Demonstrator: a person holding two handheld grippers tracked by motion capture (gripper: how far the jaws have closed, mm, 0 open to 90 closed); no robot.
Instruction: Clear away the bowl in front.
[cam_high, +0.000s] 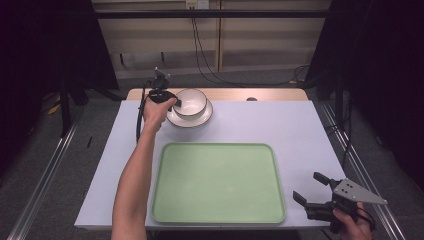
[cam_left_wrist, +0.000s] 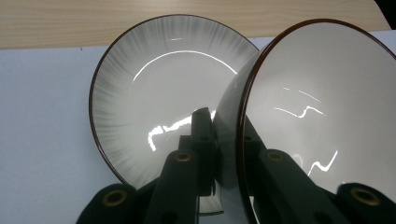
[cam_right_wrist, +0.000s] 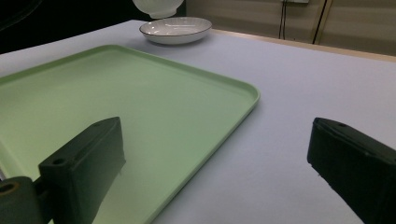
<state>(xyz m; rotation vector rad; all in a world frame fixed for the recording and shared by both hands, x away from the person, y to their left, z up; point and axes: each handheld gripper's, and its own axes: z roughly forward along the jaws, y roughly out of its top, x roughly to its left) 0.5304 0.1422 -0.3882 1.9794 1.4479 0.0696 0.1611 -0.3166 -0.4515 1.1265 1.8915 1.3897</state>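
Observation:
A white bowl (cam_high: 190, 102) with a dark rim hangs tilted just above a white plate (cam_high: 197, 120) at the table's back. My left gripper (cam_high: 177, 104) is shut on the bowl's left rim. In the left gripper view one jaw lies inside the bowl (cam_left_wrist: 317, 107) and the other outside its wall, with the plate (cam_left_wrist: 154, 93) underneath and the left gripper (cam_left_wrist: 229, 135) clamped on the rim. A green tray (cam_high: 217, 182) lies empty at the front centre. My right gripper (cam_high: 310, 187) stands open at the front right, beside the tray (cam_right_wrist: 93, 102), with nothing between its jaws.
The white tabletop (cam_high: 300, 130) ends in a wooden strip (cam_high: 270, 94) at the back. Black cables (cam_high: 210, 70) run over the floor behind the table. Metal rails (cam_high: 360, 165) flank both sides. In the right gripper view the plate (cam_right_wrist: 175, 29) sits far off beyond the tray.

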